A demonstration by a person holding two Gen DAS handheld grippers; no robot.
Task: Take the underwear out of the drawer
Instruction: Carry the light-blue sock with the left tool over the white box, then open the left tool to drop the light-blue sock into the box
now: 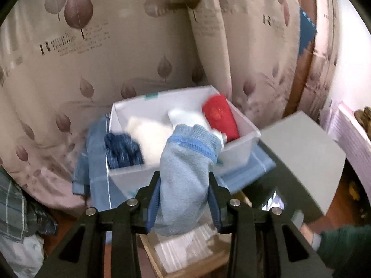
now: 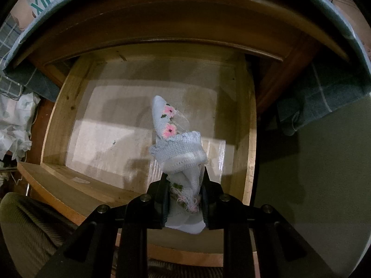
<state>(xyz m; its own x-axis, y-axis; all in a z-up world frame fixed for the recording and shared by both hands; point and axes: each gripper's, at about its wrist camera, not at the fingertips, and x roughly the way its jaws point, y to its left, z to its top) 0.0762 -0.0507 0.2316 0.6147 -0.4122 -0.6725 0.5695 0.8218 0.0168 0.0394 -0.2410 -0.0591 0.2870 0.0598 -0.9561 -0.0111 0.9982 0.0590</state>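
My left gripper (image 1: 184, 176) is shut on a light blue rolled underwear (image 1: 185, 173) with a darker blue band, held in front of a white box (image 1: 238, 148). The box holds a red piece (image 1: 220, 118), white pieces (image 1: 150, 132) and a dark blue piece (image 1: 123, 148). My right gripper (image 2: 184, 173) is shut on a pale blue knit garment with pink flowers (image 2: 176, 139), held above the open wooden drawer (image 2: 58, 120). The drawer floor (image 2: 111, 125) shows no other clothes.
The white box stands on a blue checked cloth (image 1: 92, 157) before leaf-print bedding (image 1: 92, 69). A grey box (image 1: 301, 153) is at the right. A wooden bed frame (image 2: 162, 23) overhangs the drawer. A woven chair (image 2: 34, 227) is at lower left.
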